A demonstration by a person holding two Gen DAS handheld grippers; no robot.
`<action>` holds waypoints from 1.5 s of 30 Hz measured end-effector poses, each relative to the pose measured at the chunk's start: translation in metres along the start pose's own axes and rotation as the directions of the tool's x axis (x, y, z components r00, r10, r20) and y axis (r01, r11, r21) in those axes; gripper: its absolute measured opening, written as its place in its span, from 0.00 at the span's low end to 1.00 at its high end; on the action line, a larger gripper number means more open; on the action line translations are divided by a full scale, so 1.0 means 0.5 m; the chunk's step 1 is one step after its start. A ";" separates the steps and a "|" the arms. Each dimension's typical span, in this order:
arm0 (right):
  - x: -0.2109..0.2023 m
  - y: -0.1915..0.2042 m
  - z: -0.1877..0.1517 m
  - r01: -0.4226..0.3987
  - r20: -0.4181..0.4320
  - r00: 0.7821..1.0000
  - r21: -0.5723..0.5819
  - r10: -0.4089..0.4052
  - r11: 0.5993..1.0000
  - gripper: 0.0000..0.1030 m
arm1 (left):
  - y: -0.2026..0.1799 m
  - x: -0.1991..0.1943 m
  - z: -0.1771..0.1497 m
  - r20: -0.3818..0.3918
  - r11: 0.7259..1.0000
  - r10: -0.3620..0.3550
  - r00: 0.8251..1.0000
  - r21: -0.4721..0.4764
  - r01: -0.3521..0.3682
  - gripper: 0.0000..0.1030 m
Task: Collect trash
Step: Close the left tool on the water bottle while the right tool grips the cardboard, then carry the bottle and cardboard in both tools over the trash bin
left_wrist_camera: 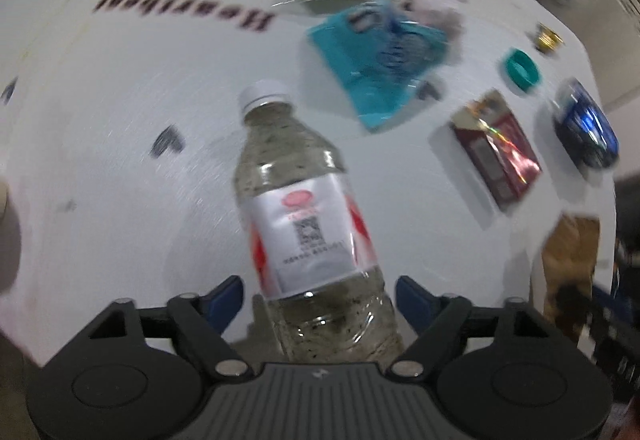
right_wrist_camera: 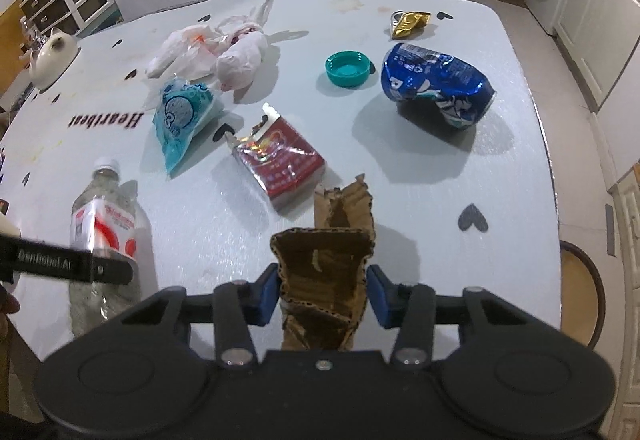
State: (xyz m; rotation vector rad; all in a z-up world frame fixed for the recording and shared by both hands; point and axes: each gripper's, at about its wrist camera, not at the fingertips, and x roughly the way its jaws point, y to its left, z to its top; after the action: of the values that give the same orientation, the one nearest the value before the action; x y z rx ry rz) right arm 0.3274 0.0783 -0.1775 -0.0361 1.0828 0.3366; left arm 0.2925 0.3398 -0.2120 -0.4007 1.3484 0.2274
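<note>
Right wrist view: the white table (right_wrist_camera: 460, 175) fills the frame. The right gripper (right_wrist_camera: 322, 290) sits low centre, its blue pads pressed against both sides of a torn cardboard piece (right_wrist_camera: 324, 272), which rises from between them toward mid-frame. Beyond it, toward the top, lie a crushed blue can (right_wrist_camera: 434, 85) at right, a red packet (right_wrist_camera: 280, 163) at centre, a teal wrapper (right_wrist_camera: 184, 111) left of centre, white plastic bags (right_wrist_camera: 216, 51) above that, a teal cap (right_wrist_camera: 347, 69) and a gold foil scrap (right_wrist_camera: 410, 23) at upper right. A ceramic cat figure (right_wrist_camera: 52, 51) stands at the upper left edge.

Left wrist view, blurred: the left gripper (left_wrist_camera: 320, 298) holds its jaws wide apart at bottom centre, with a clear plastic bottle (left_wrist_camera: 304, 224) lying between them, cap toward the top of the frame; neither pad touches it. The packet, cap and can lie at right, clear of the bottle.
</note>
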 end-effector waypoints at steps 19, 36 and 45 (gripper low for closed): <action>-0.027 0.008 -0.040 0.011 0.006 1.000 0.008 -0.011 1.000 0.46 | -0.017 0.002 -0.011 0.014 0.980 0.102 0.995 -0.173 -0.098 0.61; -0.138 -0.018 -0.019 0.026 0.160 0.987 0.035 -0.031 0.999 0.46 | -0.088 -0.182 -0.055 0.374 0.999 -0.001 0.927 0.037 -0.014 0.60; -0.239 -0.049 -0.019 0.043 0.277 0.959 0.068 -0.060 0.997 0.46 | -0.194 -0.258 -0.103 0.460 0.975 -0.133 0.878 0.221 0.032 0.60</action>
State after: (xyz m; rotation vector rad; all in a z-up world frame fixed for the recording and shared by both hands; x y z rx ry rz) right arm 0.2757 0.0233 -0.0811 0.0374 0.8103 0.2526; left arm 0.2562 0.2397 -0.0807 -0.2055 0.8577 0.1007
